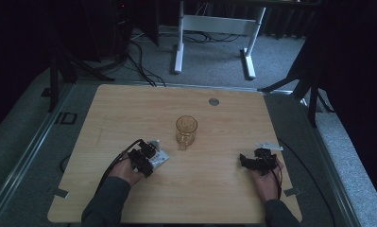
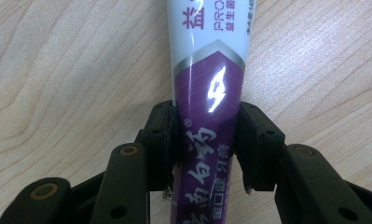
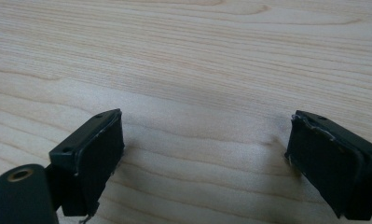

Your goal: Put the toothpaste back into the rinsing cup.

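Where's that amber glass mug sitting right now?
In the high view, the amber glass mug stands near the middle of the wooden table, just beyond and right of the left gripper, which grips a toothpaste tube.

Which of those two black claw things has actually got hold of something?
The left gripper: its fingers clamp a purple-and-white tube. The right gripper is open over bare table.

High view overhead, facing forward-down; gripper views close above table [image 1: 214, 189].
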Tool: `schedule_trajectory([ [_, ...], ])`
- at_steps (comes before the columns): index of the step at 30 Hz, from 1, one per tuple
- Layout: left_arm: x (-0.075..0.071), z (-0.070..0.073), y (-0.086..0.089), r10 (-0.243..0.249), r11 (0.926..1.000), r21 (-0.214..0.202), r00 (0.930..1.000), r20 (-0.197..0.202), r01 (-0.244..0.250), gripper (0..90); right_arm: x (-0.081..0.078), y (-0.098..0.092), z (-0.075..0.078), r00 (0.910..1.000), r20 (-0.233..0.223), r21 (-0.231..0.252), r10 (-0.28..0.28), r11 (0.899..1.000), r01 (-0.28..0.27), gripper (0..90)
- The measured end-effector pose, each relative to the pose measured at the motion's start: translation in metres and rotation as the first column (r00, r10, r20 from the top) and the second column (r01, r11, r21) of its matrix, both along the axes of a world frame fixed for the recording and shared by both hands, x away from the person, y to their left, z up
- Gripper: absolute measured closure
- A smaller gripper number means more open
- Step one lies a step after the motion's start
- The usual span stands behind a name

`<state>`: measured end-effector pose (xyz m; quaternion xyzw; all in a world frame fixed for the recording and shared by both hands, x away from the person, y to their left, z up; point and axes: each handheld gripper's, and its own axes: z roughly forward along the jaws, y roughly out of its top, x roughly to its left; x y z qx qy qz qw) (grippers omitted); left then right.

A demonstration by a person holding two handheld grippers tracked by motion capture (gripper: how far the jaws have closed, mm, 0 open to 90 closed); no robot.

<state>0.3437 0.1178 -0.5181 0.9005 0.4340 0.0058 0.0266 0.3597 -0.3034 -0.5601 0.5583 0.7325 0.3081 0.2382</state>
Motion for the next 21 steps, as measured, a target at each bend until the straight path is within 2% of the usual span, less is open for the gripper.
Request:
schedule_trajectory([
  [6, 0.001, 0.0, -0.001, -0.012, 0.9999, 0.004, 0.9999, -0.003, 0.012, 60.1, 0.0, 0.0, 0.0, 1.0, 0.0, 0.0, 0.0, 1.0, 0.0, 10.7],
  [12, -0.001, 0.002, 0.001, -0.018, 0.9998, 0.003, 0.9998, 0.007, 0.018, 64.9, 0.0, 0.0, 0.0, 1.0, 0.0, 0.0, 0.0, 1.0, 0.0, 10.7],
  [19, 0.0, 0.004, 0.009, -0.006, 0.9986, -0.052, 1.0, 0.004, 0.006, 70.3, 0.0, 0.0, 0.0, 1.0, 0.0, 0.0, 0.0, 1.0, 0.0, 10.7],
  [21, -0.001, 0.005, 0.01, -0.001, 0.9984, -0.056, 1.0, 0.007, 0.002, 71.4, 0.0, 0.0, 0.0, 1.0, 0.0, 0.001, 0.0, 1.0, 0.0, 10.7],
])
